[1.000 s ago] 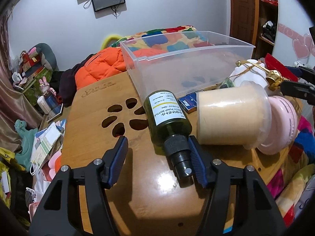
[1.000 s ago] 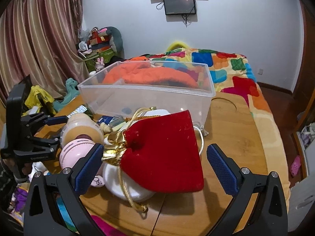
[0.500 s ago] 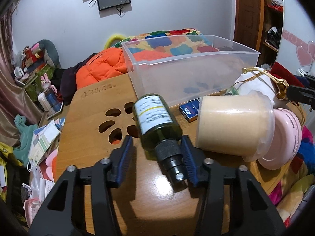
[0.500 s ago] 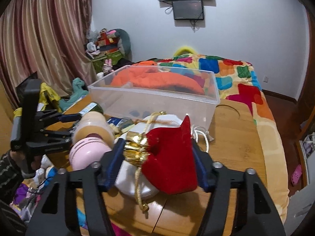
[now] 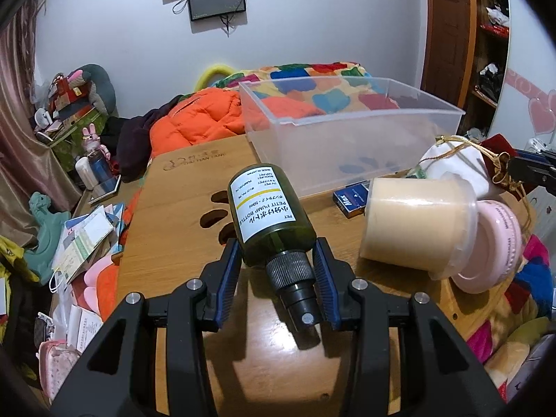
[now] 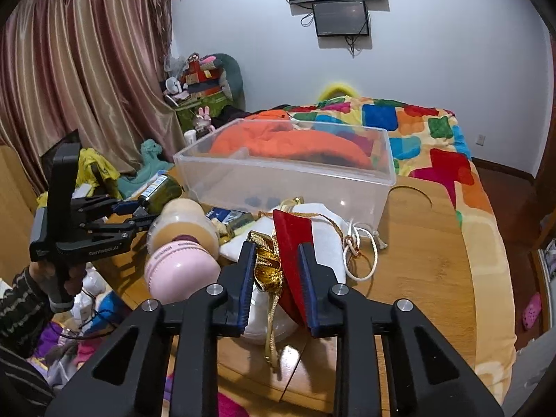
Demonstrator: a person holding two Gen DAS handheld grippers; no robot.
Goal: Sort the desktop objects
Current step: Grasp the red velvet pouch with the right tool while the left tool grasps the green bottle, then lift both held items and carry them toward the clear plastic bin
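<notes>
While both point downward, the left gripper (image 5: 278, 264) clamps the green bottle (image 5: 269, 213), the right gripper (image 6: 276, 271) the red pouch (image 6: 290, 253).

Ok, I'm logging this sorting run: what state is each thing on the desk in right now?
Green pump bottle: lying down, capped, clamped in left gripper.
Red pouch: squeezed flat in right gripper, whose jaws have just been closing.
Clear bin: upright, open, empty.
Beige tub: on its side.
Pink jar: lidded, tipped over.

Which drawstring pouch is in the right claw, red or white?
The red velvet pouch, pinched at its gold-corded neck by the right claw. The white pouch lies on the table beneath it, ungripped.
</notes>
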